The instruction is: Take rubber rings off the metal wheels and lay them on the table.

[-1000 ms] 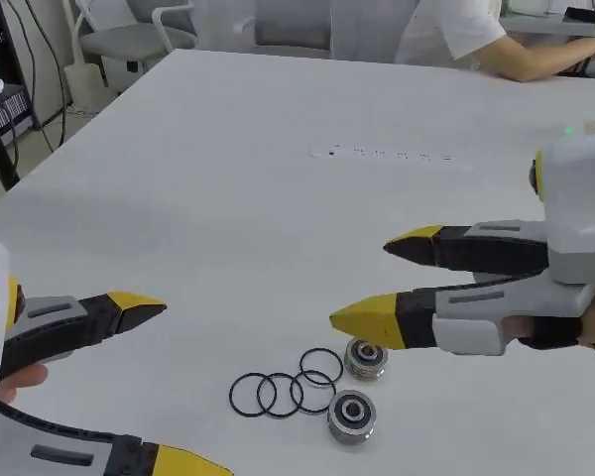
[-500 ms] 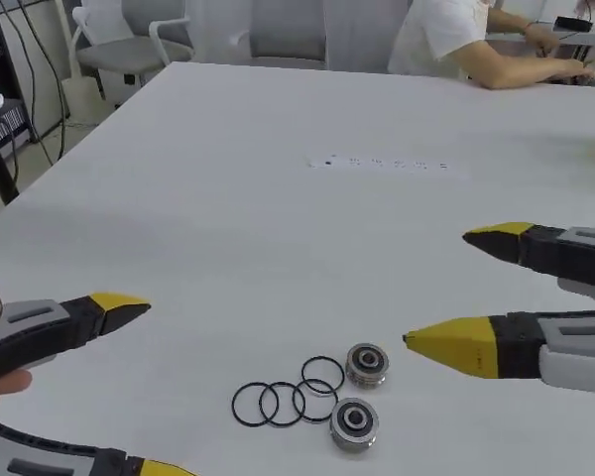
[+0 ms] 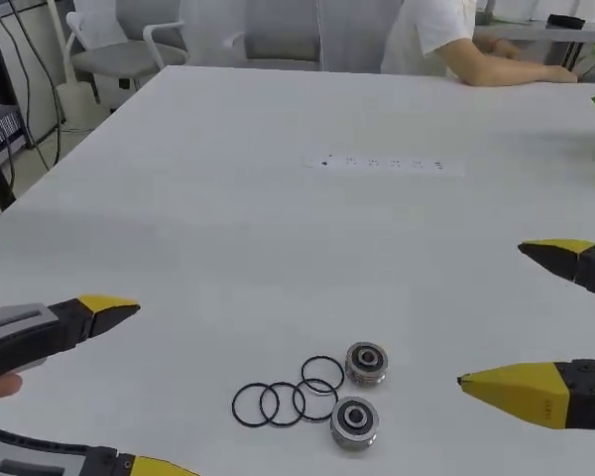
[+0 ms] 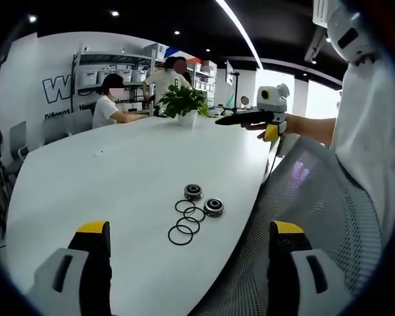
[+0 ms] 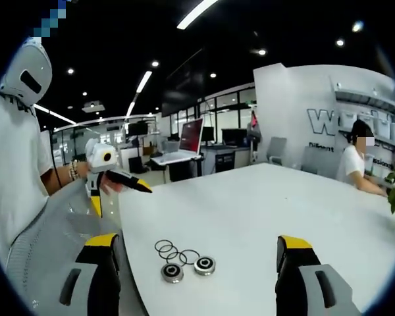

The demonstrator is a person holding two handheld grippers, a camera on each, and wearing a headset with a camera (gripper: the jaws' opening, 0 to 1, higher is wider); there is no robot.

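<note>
Left gripper [image 3: 129, 387] sat low left in the head view, jaws spread wide, nothing between them; right gripper [image 3: 490, 313] low right, jaws also wide apart and empty; both were held above the white surface [image 3: 278, 218], well apart from the task's things. Four black rubber rings [image 3: 296, 399] lay flat near the surface's close edge, overlapping in a short chain; two metal wheels [image 3: 366, 363] lay flat just beside the chain's right end, one farther and one nearer [image 3: 355, 419], near each other; whether the farthest ring touched the far wheel could not be told. In the left gripper view the rubber rings [image 4: 184, 224] and metal wheels [image 4: 214, 207] lay ahead between the open jaws; the right gripper [image 4: 243, 125] was in a hand past the surface's edge. In the right gripper view the rubber rings [image 5: 173, 251] and metal wheels [image 5: 205, 264] lay ahead, low between the jaws; the left gripper [image 5: 122, 194] was at the left. A flush socket strip [image 3: 382, 163] sat mid-surface; a seated person [image 3: 446, 40] in white leaned on the far edge; a potted plant [image 4: 184, 102] stood at the far end; an office chair [image 3: 109, 40] stood far left.
</note>
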